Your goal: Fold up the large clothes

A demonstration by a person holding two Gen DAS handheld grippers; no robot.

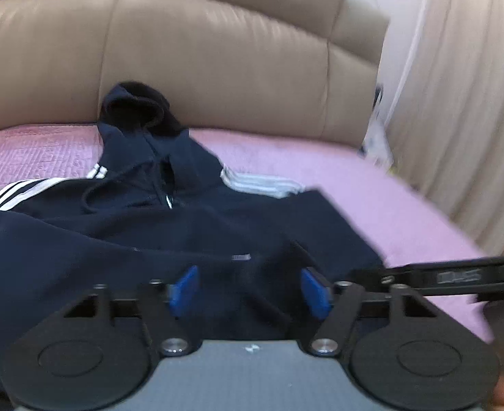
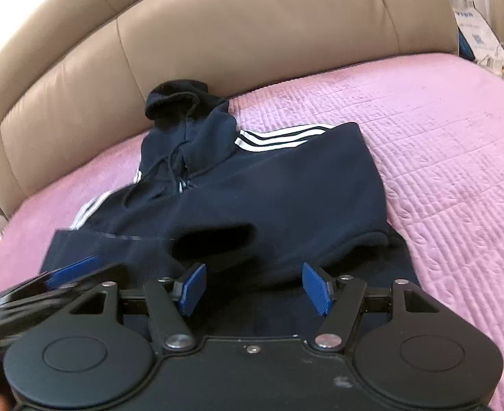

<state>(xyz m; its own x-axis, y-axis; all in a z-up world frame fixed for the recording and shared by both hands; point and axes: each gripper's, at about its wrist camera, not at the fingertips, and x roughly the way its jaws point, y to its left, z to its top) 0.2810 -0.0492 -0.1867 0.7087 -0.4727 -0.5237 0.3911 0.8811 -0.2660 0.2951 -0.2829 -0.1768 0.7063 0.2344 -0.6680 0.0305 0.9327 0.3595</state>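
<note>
On the pink bedspread [image 2: 423, 130] lies a navy hoodie [image 2: 252, 185], both grippers' jaws wide, holding nothing.

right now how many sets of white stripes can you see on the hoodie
2: one stripe set on the shoulder right of the hood, one stripe set on the left sleeve. More may be folded under the navy hoodie.

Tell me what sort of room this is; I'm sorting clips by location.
Probably a bedroom: a pink quilted bedspread lies below a padded beige headboard, with curtains alongside and a navy hoodie laid out.
</note>
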